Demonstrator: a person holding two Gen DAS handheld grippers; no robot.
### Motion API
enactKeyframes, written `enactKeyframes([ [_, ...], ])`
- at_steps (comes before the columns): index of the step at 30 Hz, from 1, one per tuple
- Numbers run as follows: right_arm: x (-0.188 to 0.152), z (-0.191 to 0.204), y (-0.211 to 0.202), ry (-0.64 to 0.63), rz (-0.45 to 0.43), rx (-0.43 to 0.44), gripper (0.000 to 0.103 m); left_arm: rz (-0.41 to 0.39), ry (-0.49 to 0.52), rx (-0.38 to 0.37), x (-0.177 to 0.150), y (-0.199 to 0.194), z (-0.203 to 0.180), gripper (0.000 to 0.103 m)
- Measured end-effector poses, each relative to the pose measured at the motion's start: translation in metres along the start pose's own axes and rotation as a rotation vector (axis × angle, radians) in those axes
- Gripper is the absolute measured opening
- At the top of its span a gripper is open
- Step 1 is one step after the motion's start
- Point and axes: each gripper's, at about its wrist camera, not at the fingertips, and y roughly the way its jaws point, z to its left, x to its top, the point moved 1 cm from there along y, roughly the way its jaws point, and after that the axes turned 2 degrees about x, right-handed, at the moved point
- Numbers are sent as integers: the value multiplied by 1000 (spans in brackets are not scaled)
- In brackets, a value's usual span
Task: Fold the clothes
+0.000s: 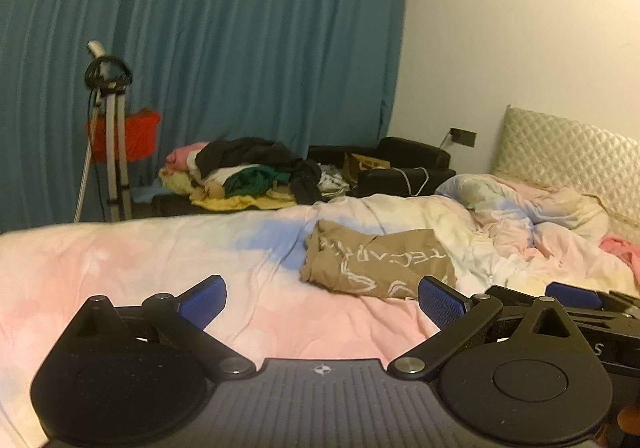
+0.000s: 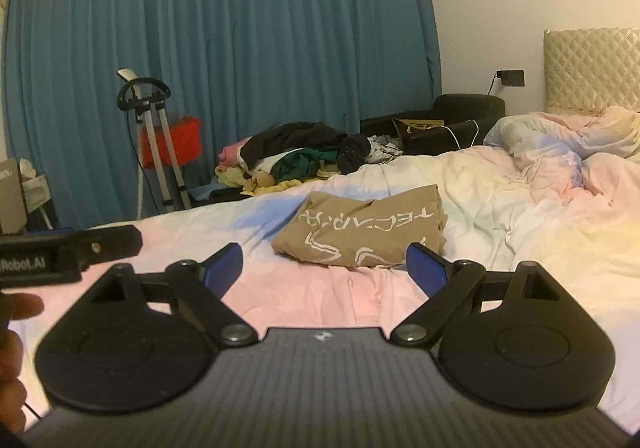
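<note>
Two claws, left claw (image 1: 322,304) and right claw (image 2: 324,268), hover with fingers spread apart and empty, just short of the folded tan shirt (image 2: 360,234) on the bed (image 2: 500,208).

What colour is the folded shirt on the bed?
Tan with white lettering: the folded shirt shows best in the right wrist view.
</note>
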Motion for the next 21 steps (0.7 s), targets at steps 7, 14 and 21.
enactKeyframes([
  [7, -3, 0, 5, 0, 14, -4, 90, 12, -24, 30, -2, 6, 11, 103],
  [14, -5, -2, 4, 6, 17, -19, 90, 16, -22, 44, -2, 6, 11, 103],
  [21, -5, -1, 0, 3, 6, -26, 90, 12, -19, 56, -3, 3, 10, 103],
])
